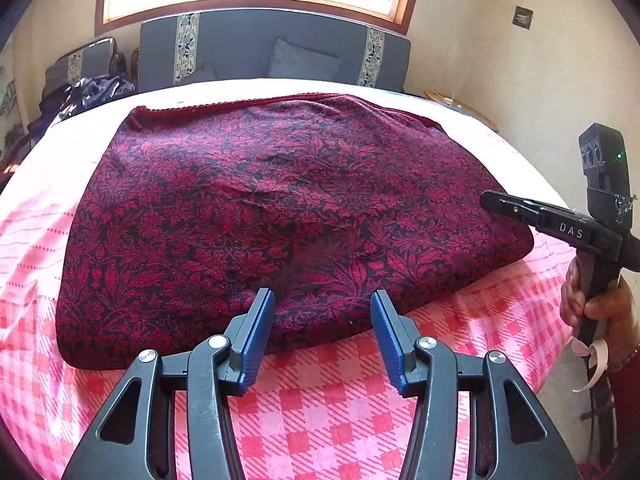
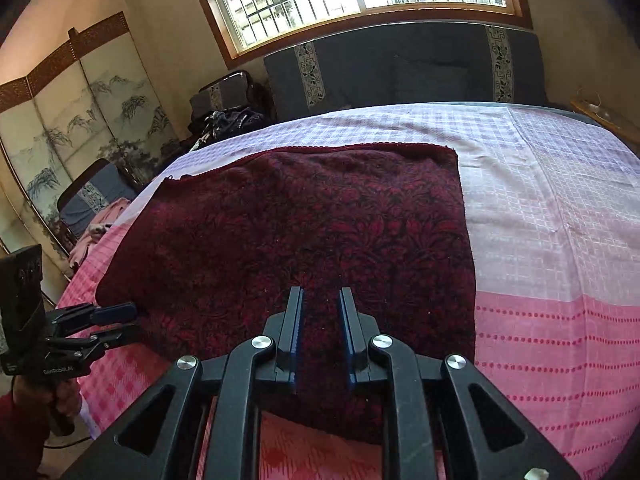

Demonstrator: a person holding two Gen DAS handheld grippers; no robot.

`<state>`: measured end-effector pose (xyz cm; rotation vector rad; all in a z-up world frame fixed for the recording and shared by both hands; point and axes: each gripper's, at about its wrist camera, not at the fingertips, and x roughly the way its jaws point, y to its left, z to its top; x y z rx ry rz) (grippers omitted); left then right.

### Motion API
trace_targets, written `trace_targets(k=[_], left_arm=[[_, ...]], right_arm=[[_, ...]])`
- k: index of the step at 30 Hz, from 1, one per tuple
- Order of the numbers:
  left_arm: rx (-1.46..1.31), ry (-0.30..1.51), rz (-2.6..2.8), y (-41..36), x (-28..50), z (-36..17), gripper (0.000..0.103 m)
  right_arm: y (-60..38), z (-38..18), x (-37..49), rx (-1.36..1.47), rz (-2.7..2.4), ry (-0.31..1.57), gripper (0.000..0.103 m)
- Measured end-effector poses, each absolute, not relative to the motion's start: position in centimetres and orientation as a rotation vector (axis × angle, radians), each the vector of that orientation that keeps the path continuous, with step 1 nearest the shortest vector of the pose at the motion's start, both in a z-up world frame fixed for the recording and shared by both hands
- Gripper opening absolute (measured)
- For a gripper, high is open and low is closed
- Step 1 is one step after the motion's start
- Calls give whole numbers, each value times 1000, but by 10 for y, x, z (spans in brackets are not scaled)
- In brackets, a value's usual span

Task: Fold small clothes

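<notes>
While the left gripper (image 1: 323,312) hangs with its blue pads spread and empty over the near edge of the folded red floral cloth (image 1: 280,208), and the right gripper (image 2: 320,320) holds its jaws a narrow gap apart with nothing pinched over that same edge, a careless next pinch could catch only the top layer and pull the fold open. Spread on the pink checked bedsheet (image 1: 320,408) toward the near edge of the bed, the cloth has nothing on it. A grey headboard (image 2: 400,68), a dark clothes pile (image 1: 96,88) and a painted screen (image 2: 80,128) stand well clear.
</notes>
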<state>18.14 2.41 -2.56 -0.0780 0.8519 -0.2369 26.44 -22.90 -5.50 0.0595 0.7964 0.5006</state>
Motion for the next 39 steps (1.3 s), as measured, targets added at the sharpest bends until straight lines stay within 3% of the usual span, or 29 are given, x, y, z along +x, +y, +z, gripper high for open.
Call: trace_targets(k=[8, 27, 39], left_arm=[[30, 793, -148, 22, 171, -14, 66], [53, 786, -94, 44, 175, -17, 74], [-370, 850, -324, 177, 201, -12, 72]], right_arm=[[-212, -79, 252, -38, 450, 827, 27], [-194, -81, 243, -136, 413, 810, 48], [-193, -81, 244, -126, 443, 811, 59]])
